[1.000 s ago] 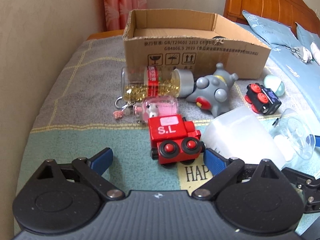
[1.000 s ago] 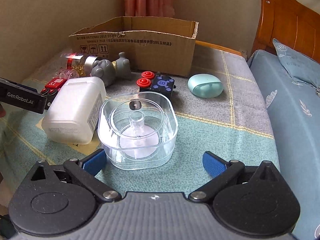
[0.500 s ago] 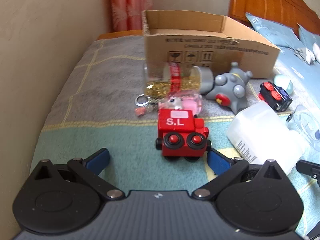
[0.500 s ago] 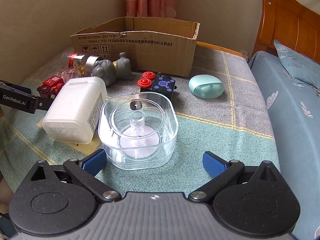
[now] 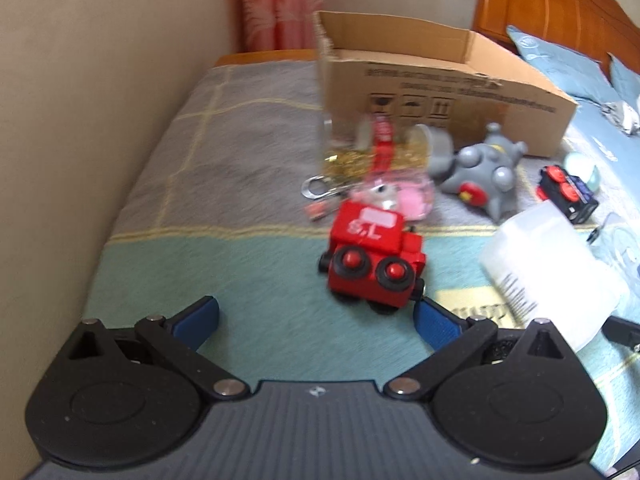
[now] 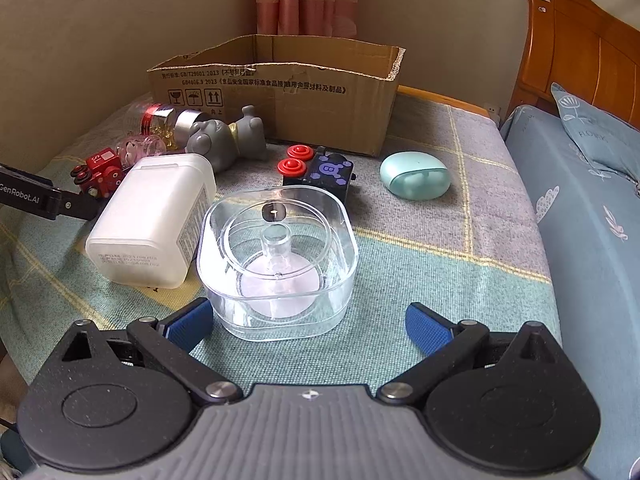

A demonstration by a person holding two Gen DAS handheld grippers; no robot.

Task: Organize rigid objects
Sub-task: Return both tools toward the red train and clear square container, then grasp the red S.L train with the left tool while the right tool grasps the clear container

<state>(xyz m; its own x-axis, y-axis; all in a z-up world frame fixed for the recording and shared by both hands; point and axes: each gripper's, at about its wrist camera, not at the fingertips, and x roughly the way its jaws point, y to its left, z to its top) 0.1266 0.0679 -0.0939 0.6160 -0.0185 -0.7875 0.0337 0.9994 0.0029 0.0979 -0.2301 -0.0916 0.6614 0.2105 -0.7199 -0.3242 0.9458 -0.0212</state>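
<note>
Lying sideways, the red "S.L" toy train (image 5: 374, 258) faces the spread left gripper (image 5: 316, 314)

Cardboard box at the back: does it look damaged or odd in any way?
Yes. The cardboard box has a ragged, torn top edge, roughest at its right corner, and a crease across the front. It stands upright and open. The glass jar beside it lies on its side.

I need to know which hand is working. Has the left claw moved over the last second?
Yes. In its own view the left claw has slid left: the box and red train shifted right.
</note>
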